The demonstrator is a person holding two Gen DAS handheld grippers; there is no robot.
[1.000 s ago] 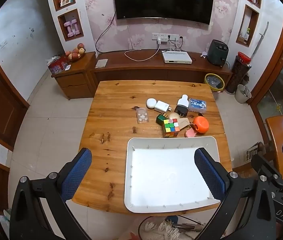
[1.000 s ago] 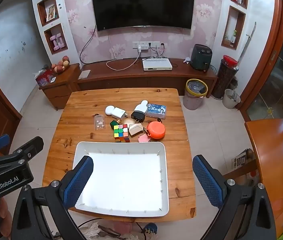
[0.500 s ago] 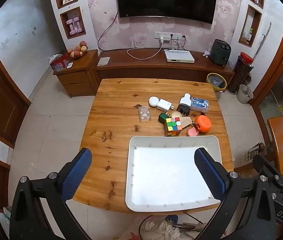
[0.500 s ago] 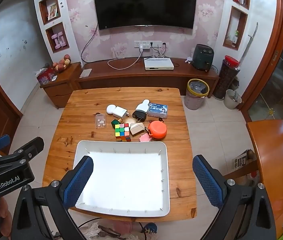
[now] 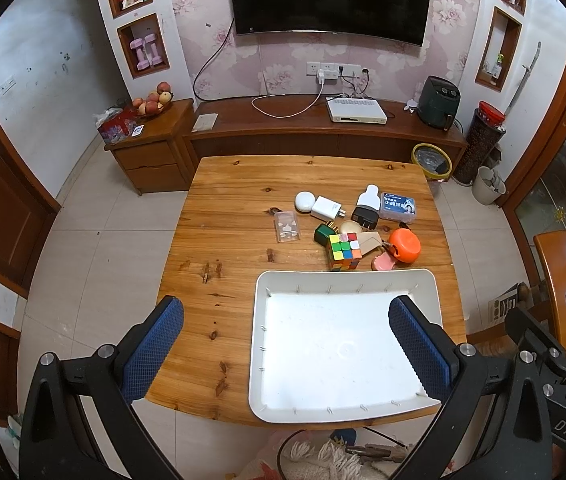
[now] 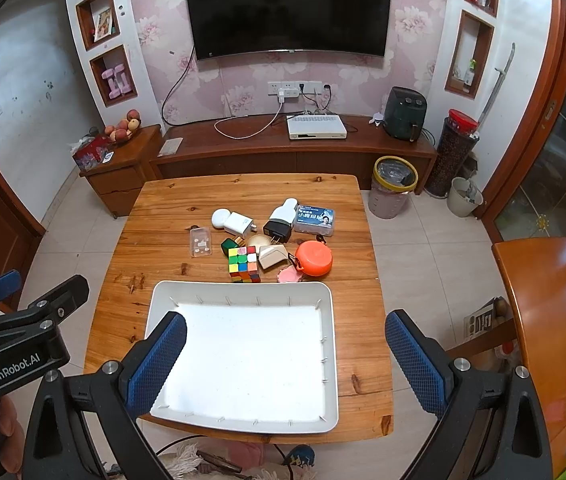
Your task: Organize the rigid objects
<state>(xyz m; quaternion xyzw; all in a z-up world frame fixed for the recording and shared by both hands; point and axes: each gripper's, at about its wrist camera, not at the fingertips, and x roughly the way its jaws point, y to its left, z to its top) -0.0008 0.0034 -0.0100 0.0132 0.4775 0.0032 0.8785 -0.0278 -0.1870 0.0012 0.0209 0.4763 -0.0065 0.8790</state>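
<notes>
A white tray (image 5: 431,292) (image 6: 333,320) lies empty at the near edge of the wooden table (image 5: 235,200) (image 6: 155,216). Just beyond it sits a cluster: a colour cube (image 5: 343,251) (image 6: 243,265), an orange round case (image 5: 404,245) (image 6: 314,258), a white charger (image 5: 325,208) (image 6: 238,223), a black-and-white plug (image 5: 366,208) (image 6: 281,220), a blue-labelled box (image 5: 397,206) (image 6: 315,218) and a clear small case (image 5: 286,226) (image 6: 199,241). My left gripper (image 5: 285,350) hangs open high above the tray's near left. My right gripper (image 6: 285,360) is open above the tray too. Both hold nothing.
A TV cabinet (image 6: 291,152) runs behind the table, with a yellow-rimmed bin (image 6: 395,184) at its right end. A second wooden table (image 6: 551,320) stands to the right. Bare tabletop lies left of the tray (image 5: 203,280). Tiled floor surrounds the table.
Both views have drifted slightly, the table and objects sliding a little right and down in frame. Nothing on the table has moved and both grippers stay open.
</notes>
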